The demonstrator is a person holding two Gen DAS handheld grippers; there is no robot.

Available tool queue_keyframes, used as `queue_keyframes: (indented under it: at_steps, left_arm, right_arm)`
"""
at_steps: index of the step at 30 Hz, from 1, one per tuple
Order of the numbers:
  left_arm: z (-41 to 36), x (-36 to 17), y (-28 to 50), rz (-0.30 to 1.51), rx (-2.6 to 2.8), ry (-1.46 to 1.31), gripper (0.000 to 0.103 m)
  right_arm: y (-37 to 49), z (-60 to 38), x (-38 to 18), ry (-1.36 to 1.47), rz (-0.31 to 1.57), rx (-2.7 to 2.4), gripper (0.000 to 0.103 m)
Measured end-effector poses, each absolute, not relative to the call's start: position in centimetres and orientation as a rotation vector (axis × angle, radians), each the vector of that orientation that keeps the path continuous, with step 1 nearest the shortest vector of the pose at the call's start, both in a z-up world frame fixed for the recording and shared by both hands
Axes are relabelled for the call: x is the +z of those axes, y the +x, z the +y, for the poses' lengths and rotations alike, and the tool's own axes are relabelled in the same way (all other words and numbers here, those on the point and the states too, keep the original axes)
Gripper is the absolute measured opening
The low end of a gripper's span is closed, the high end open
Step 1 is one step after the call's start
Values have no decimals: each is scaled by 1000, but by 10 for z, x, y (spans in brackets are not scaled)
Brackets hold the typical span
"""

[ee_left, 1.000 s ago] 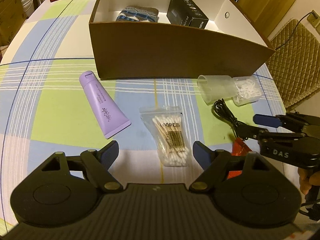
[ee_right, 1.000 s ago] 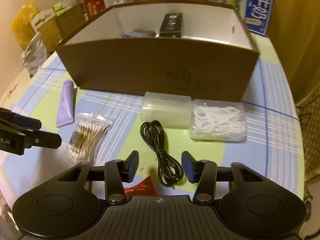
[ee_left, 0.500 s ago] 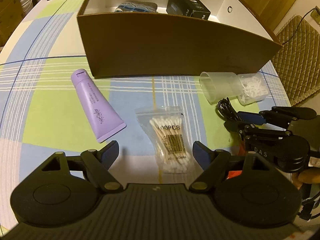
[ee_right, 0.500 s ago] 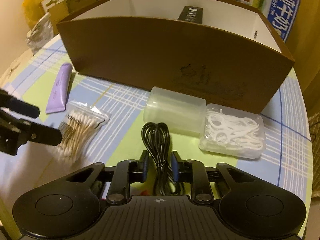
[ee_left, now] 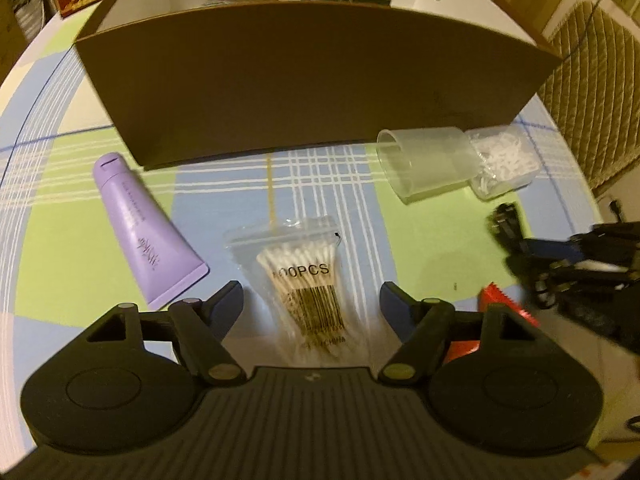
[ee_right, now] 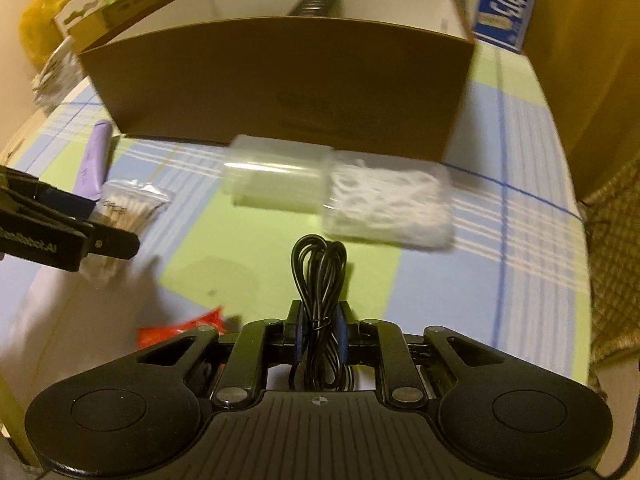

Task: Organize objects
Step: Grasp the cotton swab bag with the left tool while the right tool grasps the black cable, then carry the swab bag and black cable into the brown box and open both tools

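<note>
The coiled black cable point(ee_right: 320, 276) is being clamped between the narrowed jaws of the right gripper point(ee_right: 319, 326), just above the desk point(ee_right: 440, 300). The left gripper point(ee_left: 312, 300) is being held wide, with the cotton swab bag point(ee_left: 310, 284) lying between its fingers. The pick-up step is judged to be in hand. Next, the cable is to be carried over the near wall of the brown box point(ee_right: 280, 84) and released inside.

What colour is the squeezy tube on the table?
Purple; the tube shows best in the left wrist view.
</note>
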State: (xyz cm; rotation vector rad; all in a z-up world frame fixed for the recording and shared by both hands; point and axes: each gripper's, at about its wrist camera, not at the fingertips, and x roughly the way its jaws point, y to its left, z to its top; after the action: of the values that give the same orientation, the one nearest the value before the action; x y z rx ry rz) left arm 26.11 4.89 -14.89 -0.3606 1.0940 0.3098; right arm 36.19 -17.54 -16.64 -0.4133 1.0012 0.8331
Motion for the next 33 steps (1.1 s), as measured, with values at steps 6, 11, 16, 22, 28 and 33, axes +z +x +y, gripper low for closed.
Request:
queue_keyframes:
  at_steps: [6,11,16,22,28,33]
  left_arm:
    - [44,-153,271,1082,327,-278,57]
    - [38,-149,269,1063,309,-258,31]
    - [29,-148,260,1063,321,-275,23]
    - [25,-146,245,1074,369,-305,22]
    - [23,-146,229,1077,424,-326,22]
    - [21,-143,219,1083,446,-336,22]
  right_arm:
    - [367,-191,-165,-378,998,791,13]
    - [369,-193,-164,-361,994,795,14]
    - [369,-189,-166,-382,973,810,22]
    - [367,-185,-169,-416,936,813,26]
    - [366,-181,-169,-447,924,839,16]
    - [366,-181,-168,-459,932,852,15]
